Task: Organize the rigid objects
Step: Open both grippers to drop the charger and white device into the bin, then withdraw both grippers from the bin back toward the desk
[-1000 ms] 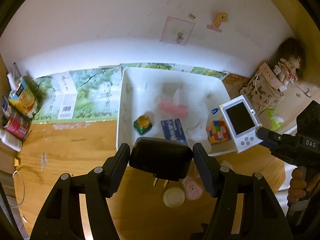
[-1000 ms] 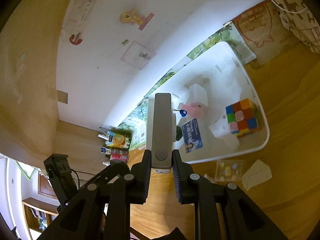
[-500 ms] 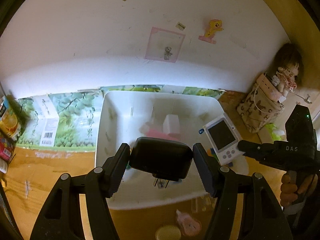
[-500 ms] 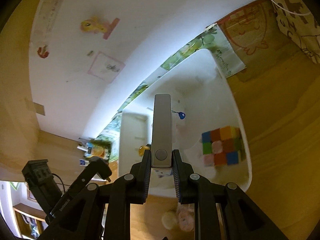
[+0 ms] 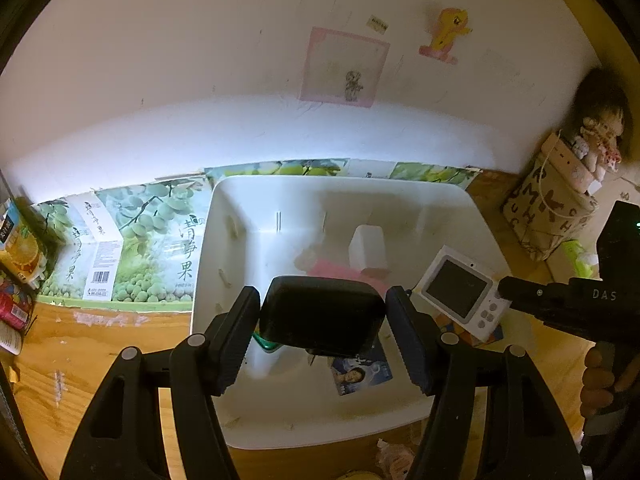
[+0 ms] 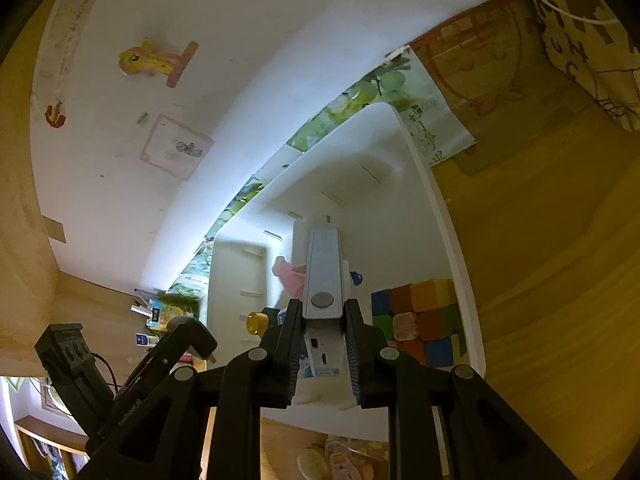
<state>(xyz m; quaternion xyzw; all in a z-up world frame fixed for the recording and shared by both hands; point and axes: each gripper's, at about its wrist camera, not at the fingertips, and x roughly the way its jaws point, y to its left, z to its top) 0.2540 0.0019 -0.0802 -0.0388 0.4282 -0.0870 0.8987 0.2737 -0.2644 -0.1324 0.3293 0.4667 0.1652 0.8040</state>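
Left hand-held gripper pinches a black charger; right hand-held gripper pinches a white camera. Both are above the white bin.

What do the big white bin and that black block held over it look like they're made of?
The white bin looks like smooth moulded plastic: rounded corners, a thin rim, a faint sheen and moulded slots in its walls. The black block, seemingly a plug adapter, looks like matte hard plastic: an even dull surface with rounded edges, and what seem to be metal prongs underneath. Neither material is certain.
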